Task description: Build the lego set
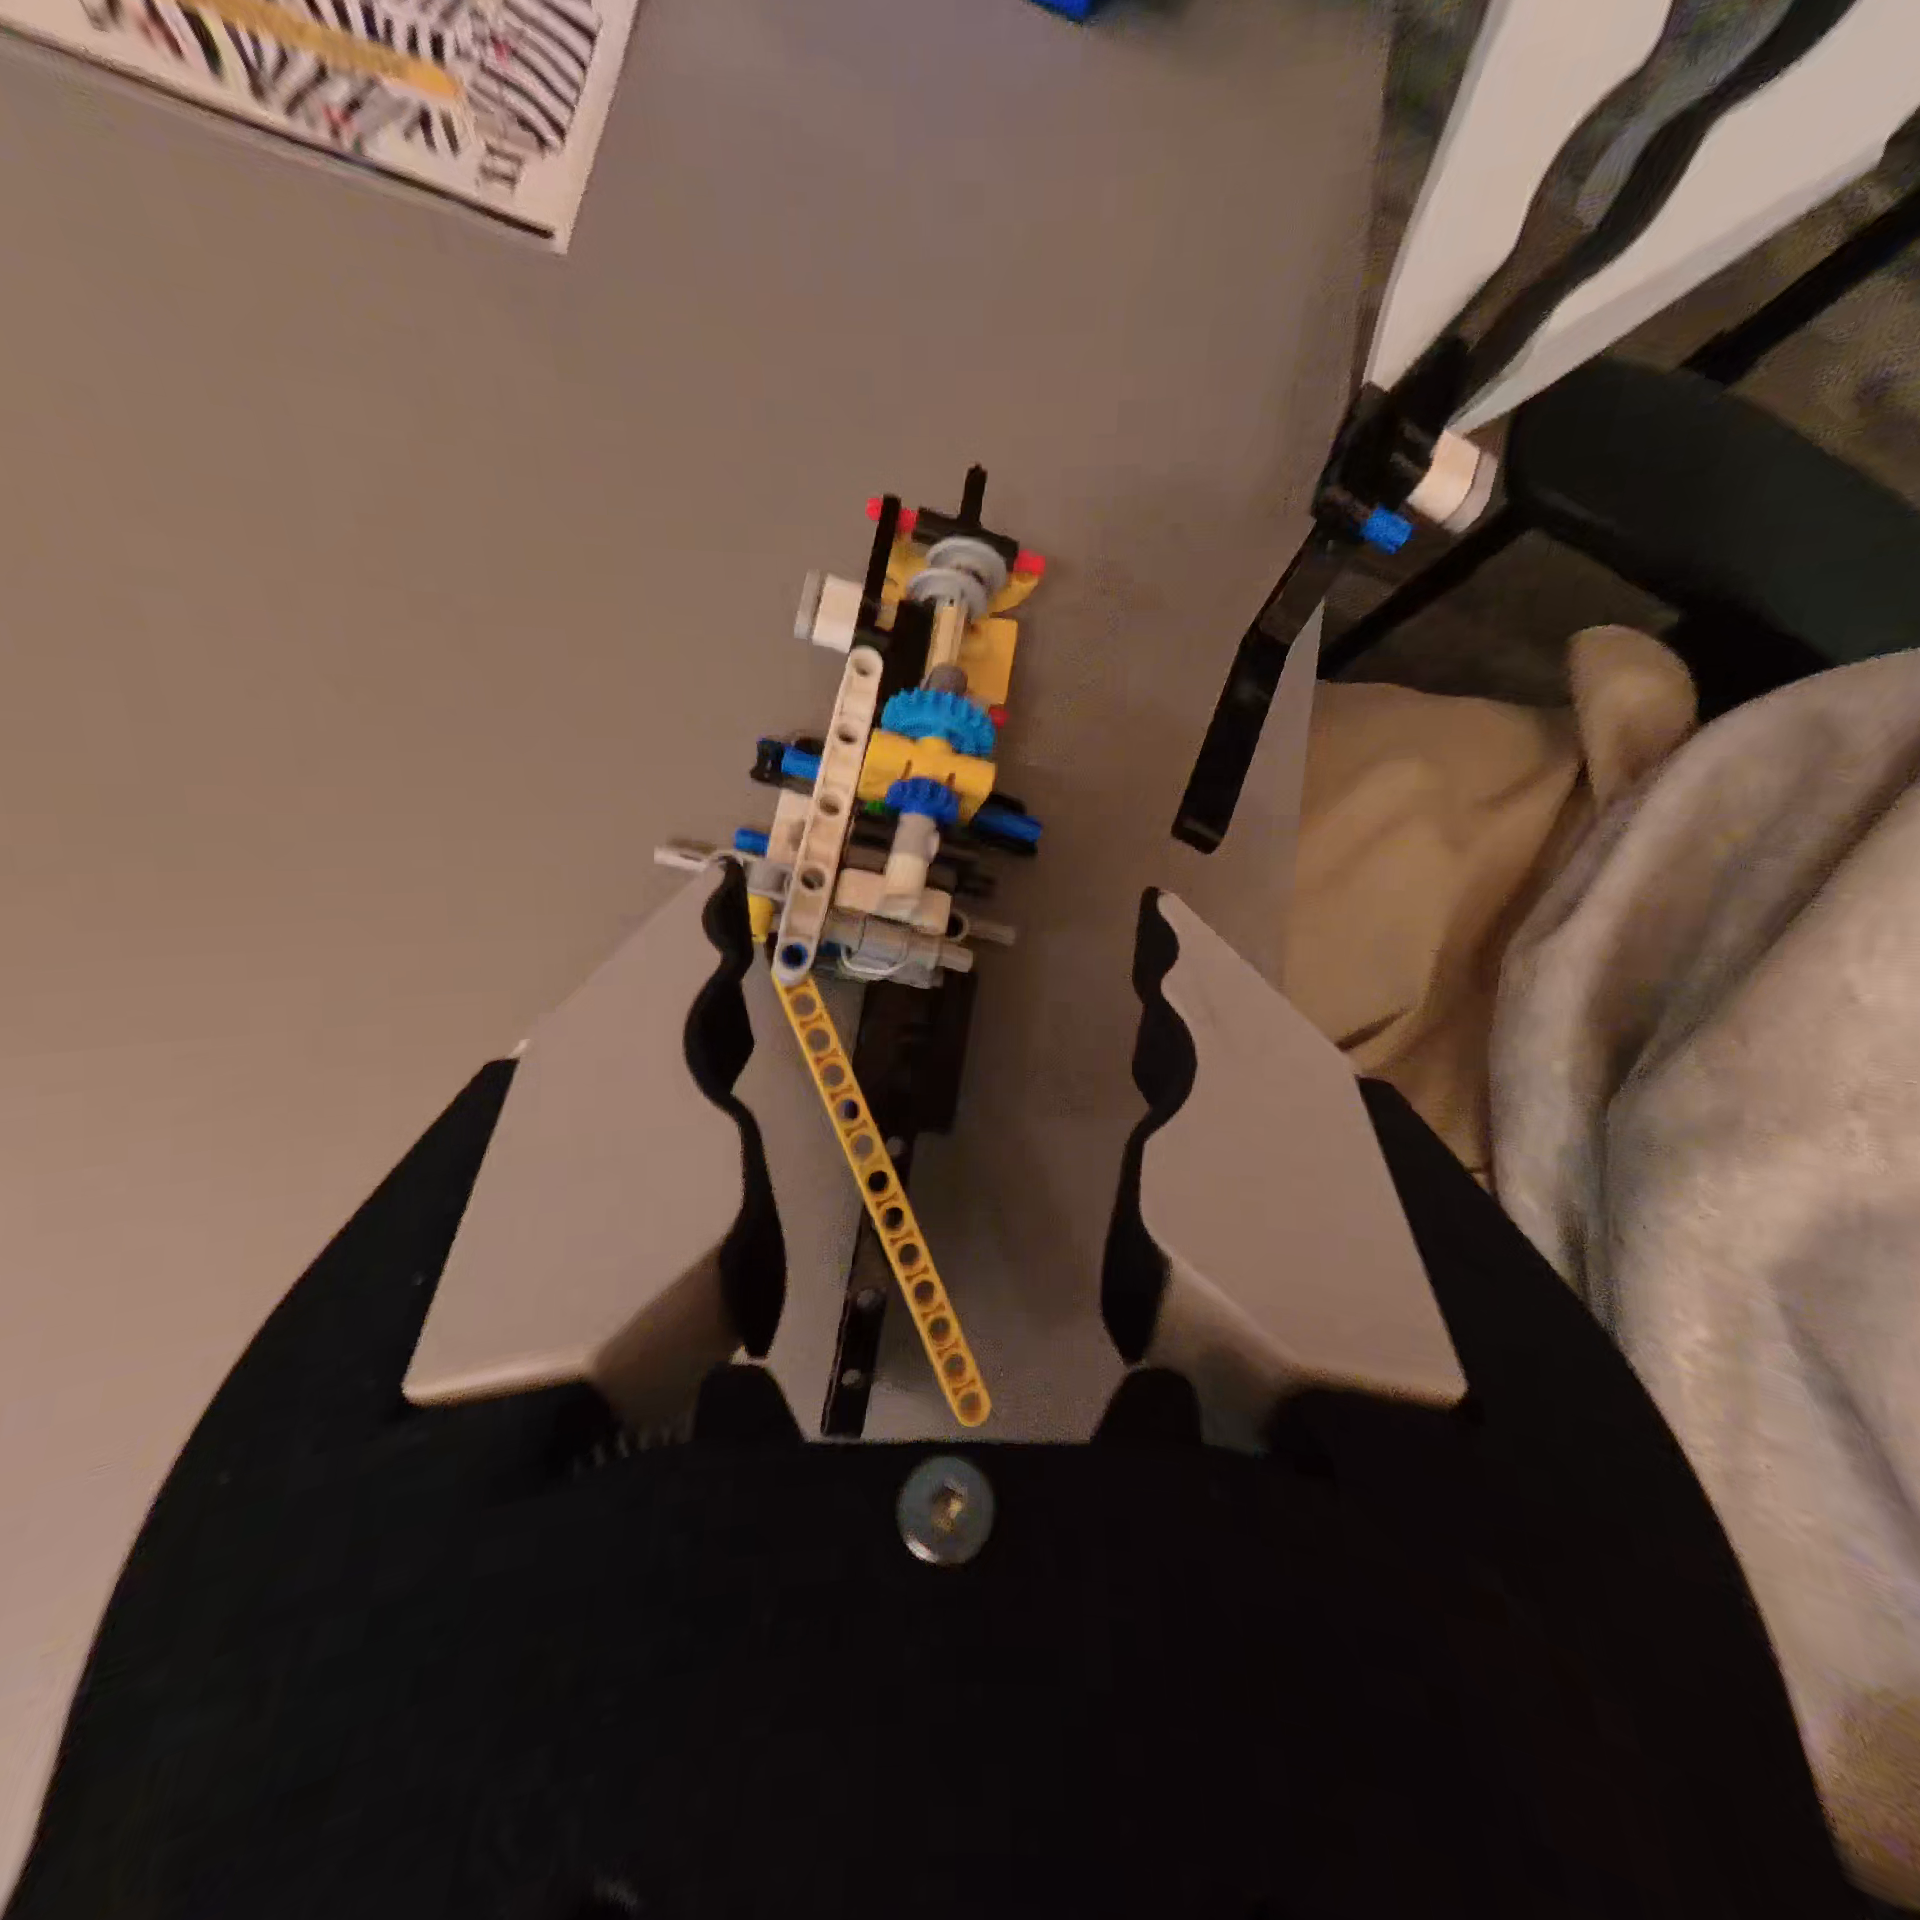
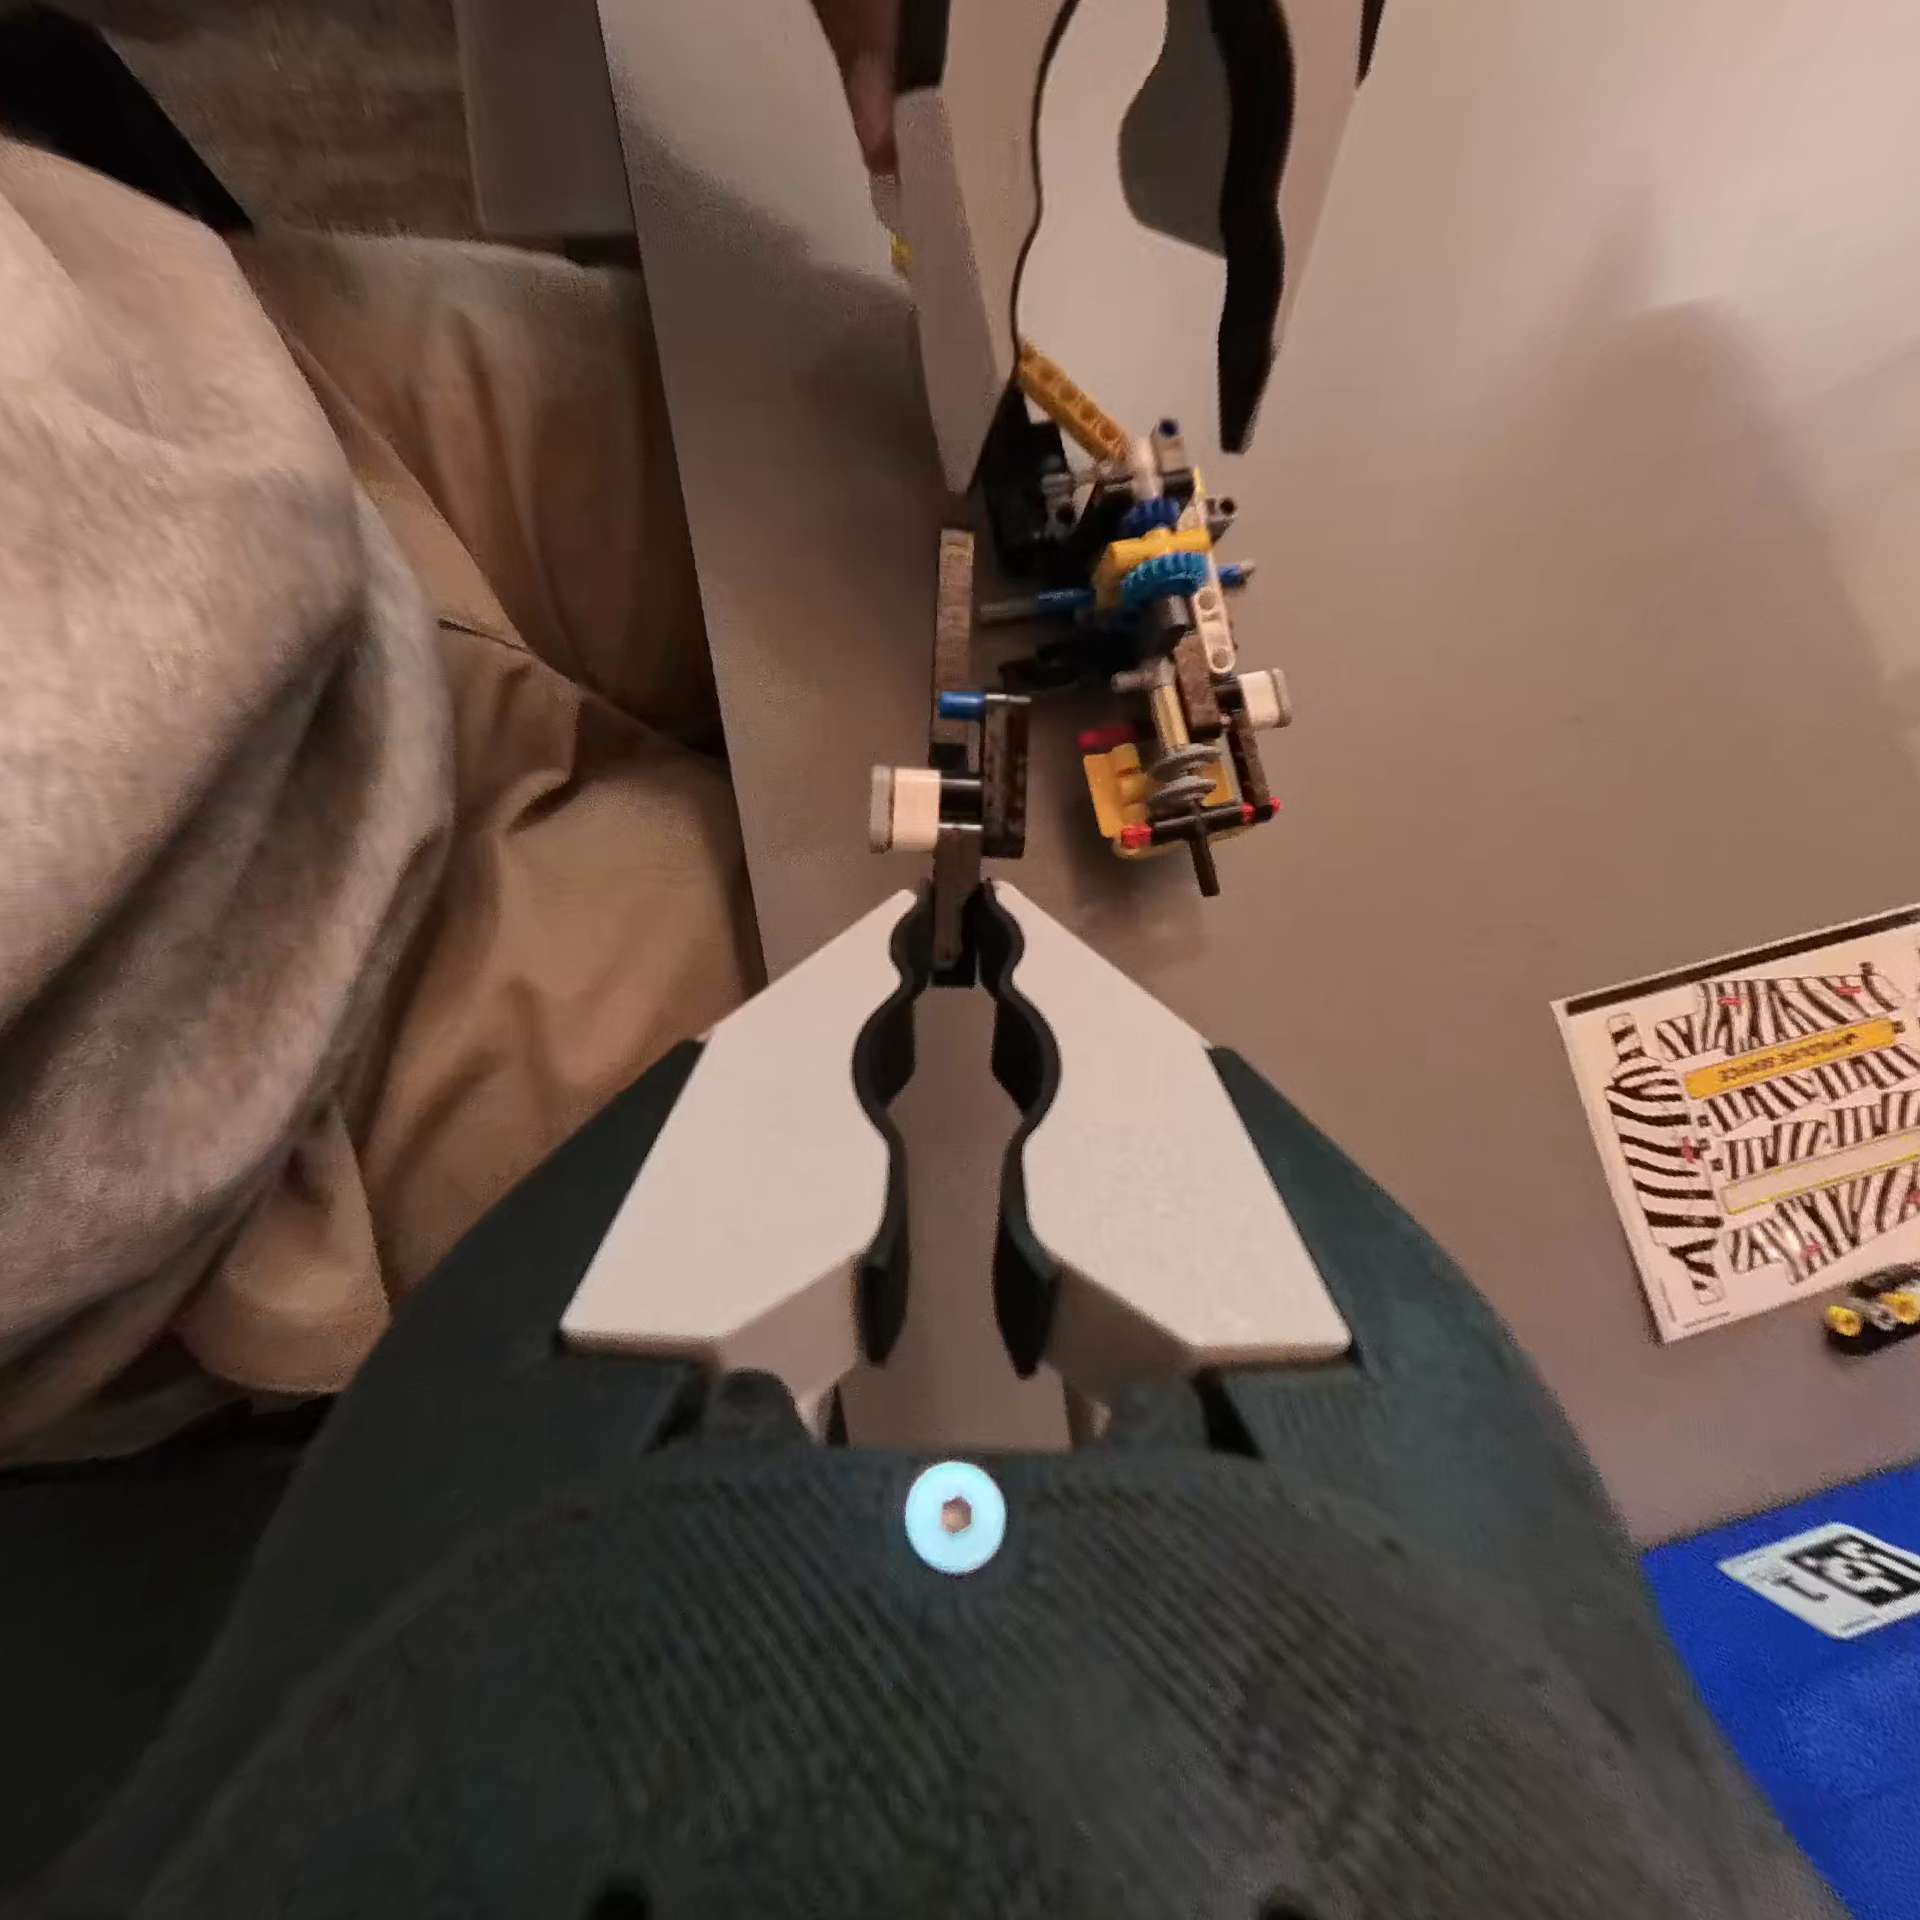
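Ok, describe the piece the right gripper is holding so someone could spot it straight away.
Start at the grey table and find the colourful lego build. Beside it, the right gripper pinches a long black beam. Unlike the build, it is nearly all black, with one white cylinder and a small blue pin.

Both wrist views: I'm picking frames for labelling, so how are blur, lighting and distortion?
Left wrist view: warm, dim light; the lego model is fairly sharp, but the sticker sheet and blanket near the edges smear, and the wide lens bends the table edge. Right wrist view: softer overall, the black piece in the right gripper slightly blurred, a soft shadow on the table.
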The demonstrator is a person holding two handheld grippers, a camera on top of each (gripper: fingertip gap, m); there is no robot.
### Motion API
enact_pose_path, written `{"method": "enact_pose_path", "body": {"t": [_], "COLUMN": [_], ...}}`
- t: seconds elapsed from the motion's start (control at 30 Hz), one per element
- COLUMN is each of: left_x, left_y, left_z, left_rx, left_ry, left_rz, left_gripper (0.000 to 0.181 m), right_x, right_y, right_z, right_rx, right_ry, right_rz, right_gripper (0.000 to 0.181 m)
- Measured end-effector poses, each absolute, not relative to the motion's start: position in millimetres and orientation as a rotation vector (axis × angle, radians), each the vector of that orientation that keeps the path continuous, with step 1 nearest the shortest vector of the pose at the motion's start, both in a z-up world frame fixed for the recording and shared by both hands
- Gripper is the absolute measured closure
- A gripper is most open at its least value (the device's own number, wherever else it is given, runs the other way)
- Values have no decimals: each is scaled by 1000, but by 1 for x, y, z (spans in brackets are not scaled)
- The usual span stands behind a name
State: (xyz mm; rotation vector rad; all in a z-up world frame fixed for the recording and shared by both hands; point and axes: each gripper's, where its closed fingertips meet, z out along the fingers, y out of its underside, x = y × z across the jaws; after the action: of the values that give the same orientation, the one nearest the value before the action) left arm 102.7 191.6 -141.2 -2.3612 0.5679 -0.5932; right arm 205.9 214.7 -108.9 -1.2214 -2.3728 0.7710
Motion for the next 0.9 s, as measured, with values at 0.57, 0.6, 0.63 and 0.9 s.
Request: {"method": "enact_pose_path", "body": {"t": [0.57, 0.6, 0.63, 0.9], "left_x": [95, 96, 96, 98], "left_y": [192, 192, 193, 196], "left_z": [-182, -182, -181, -172], "left_rx": [-2433, -2427, -2419, -2336], "left_ry": [548, 532, 514, 362], "left_rz": [-639, -666, -694, -907], "left_gripper": [128, 128, 128, 130], "right_x": [189, 188, 187, 170], "right_y": [211, 212, 212, 206], "right_z": [-154, -155, -155, -151], "right_rx": [-1085, -1081, -1078, -1093], "right_ry": [-2525, -2521, -2515, -2457], "right_rz": [516, 511, 514, 610], "right_gripper": [175, 175, 175, 175]}}
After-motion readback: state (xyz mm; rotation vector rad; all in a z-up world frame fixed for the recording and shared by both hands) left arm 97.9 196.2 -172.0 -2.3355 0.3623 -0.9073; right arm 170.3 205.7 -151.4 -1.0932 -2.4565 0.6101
